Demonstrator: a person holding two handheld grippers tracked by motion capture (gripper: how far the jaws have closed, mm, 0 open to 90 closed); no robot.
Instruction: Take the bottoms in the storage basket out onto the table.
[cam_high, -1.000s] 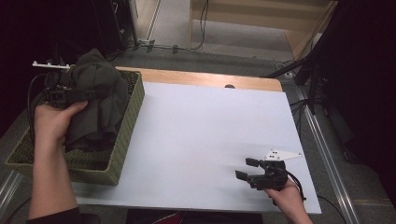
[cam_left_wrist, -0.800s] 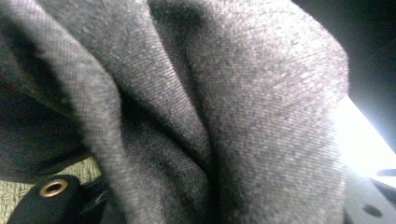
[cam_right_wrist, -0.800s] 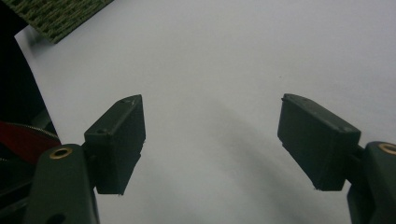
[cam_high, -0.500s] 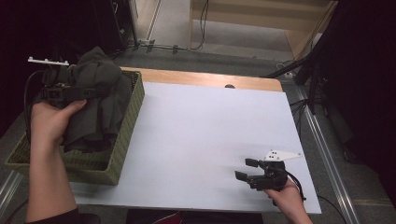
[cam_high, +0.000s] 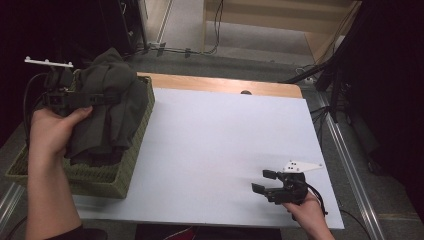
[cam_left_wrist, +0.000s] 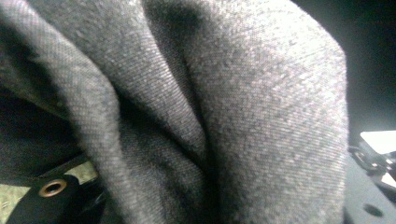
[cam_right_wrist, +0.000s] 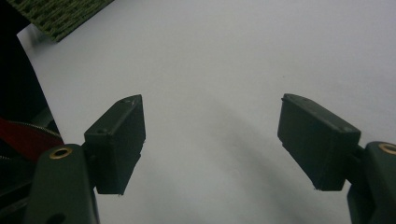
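In the left gripper view, folds of dark grey cloth (cam_left_wrist: 224, 107) press right up against the camera, and the jaws are buried in them, so how far they stand apart cannot be told. In the high view the left gripper (cam_high: 102, 98) sits at the upper left of the frame, its black body pushed into the bunched dark grey cloth (cam_high: 112, 110), with the person's left hand (cam_high: 52, 130) wrapped around its handle. The cloth is heaped in a green woven basket (cam_high: 107, 182) that stands at the left edge of the white table (cam_high: 220, 145), and it rises above the basket's rim.

In the right gripper view, the two black jaws are spread wide apart with nothing between them, bare white table behind them, and a corner of the basket (cam_right_wrist: 56, 16) shows at the upper left. In the high view the right gripper (cam_high: 262, 181) rests low over the table at the lower right of the frame, held by the right hand (cam_high: 307, 212), well apart from the basket.
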